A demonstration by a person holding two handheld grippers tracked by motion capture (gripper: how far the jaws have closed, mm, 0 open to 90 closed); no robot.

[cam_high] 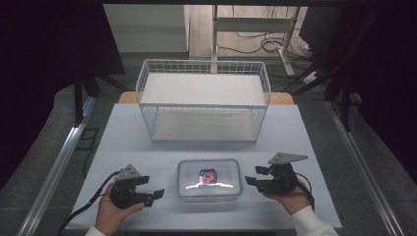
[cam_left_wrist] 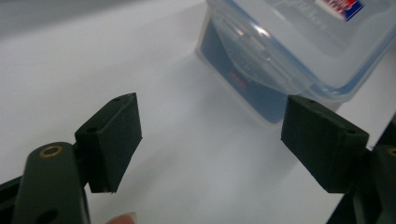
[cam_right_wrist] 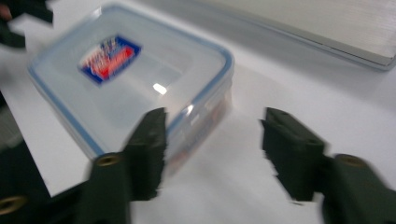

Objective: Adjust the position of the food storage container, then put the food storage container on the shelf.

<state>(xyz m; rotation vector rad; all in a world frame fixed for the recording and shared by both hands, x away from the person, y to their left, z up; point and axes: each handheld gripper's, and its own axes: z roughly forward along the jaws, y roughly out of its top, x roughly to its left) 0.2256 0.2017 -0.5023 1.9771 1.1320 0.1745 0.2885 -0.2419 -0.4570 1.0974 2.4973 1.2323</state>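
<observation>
Container: clear lidded box [cam_high: 209, 180] flat on white counter [cam_high: 295, 132], in front of wire basket [cam_high: 203, 100] | Left tool [cam_high: 152, 188]: jaws wide apart, holding nothing, just left of box | Right tool [cam_high: 253, 175]: jaws wide apart, holding nothing, just right of box, not touching.

A lidded container [cam_high: 209, 180] sits on the tabletop [cam_high: 128, 132] near the front edge, about midway between the left and right edges. A wire basket [cam_high: 203, 101] stands behind it, toward the back edge. The left gripper [cam_high: 151, 189] lies left of the container, the right gripper [cam_high: 254, 175] right of it, both apart from it.
</observation>
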